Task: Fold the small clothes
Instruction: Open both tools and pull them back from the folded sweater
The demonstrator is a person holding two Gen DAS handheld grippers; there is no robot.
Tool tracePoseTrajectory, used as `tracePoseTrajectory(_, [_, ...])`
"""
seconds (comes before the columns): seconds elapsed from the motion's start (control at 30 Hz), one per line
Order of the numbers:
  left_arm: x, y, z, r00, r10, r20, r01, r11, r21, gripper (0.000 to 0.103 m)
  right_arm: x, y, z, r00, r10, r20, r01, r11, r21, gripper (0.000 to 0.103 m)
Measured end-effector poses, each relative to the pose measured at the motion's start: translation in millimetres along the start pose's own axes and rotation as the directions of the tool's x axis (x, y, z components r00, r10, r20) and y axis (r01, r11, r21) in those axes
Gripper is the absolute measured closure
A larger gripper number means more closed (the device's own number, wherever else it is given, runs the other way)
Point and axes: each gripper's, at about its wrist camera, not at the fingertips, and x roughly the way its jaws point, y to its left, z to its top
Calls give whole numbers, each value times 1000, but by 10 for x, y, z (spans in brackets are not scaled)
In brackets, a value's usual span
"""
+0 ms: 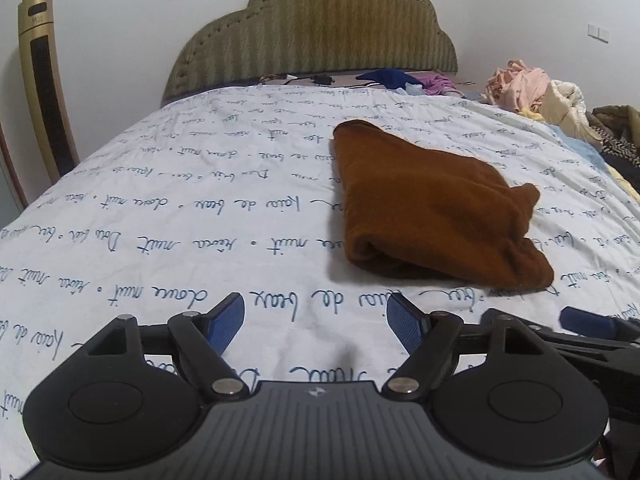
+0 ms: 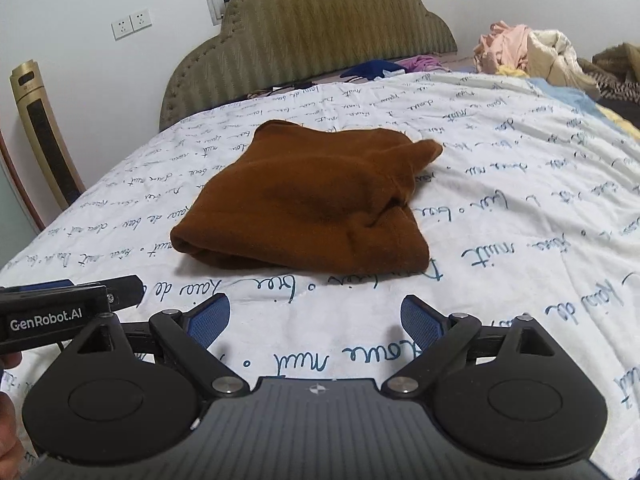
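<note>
A rust-brown garment [image 1: 428, 204] lies folded into a thick bundle on the white bedspread with blue script [image 1: 200, 208]. In the right wrist view the same brown garment [image 2: 308, 200] sits straight ahead. My left gripper [image 1: 316, 320] hovers in front of it and to its left, jaws wide, with nothing between the blue pads. My right gripper [image 2: 316, 320] stands just short of the bundle's near edge, also open and empty. The right gripper's tip shows at the left view's right edge [image 1: 588, 322], and the left gripper's body at the right view's left edge [image 2: 60, 308].
A padded headboard [image 1: 320, 28] stands at the far end. A heap of loose clothes [image 1: 532, 88] lies at the far right corner of the bed, with smaller blue and purple items [image 1: 400, 78] near the headboard. A gold tower appliance [image 1: 44, 92] stands left of the bed.
</note>
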Motion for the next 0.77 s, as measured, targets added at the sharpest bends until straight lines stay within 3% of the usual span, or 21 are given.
tracePoseTrajectory(0.37, [8,-50,-24,999,32,25,-32,999,1,25,43,-31,-42,1000,11,-9,-11,1000,11,12])
tracePoseTrajectory(0.77, [63,-54,-24,999,46,-9,-46,999,-3,25,59,-77,-26,1000,18,-14,-17,999,27,12])
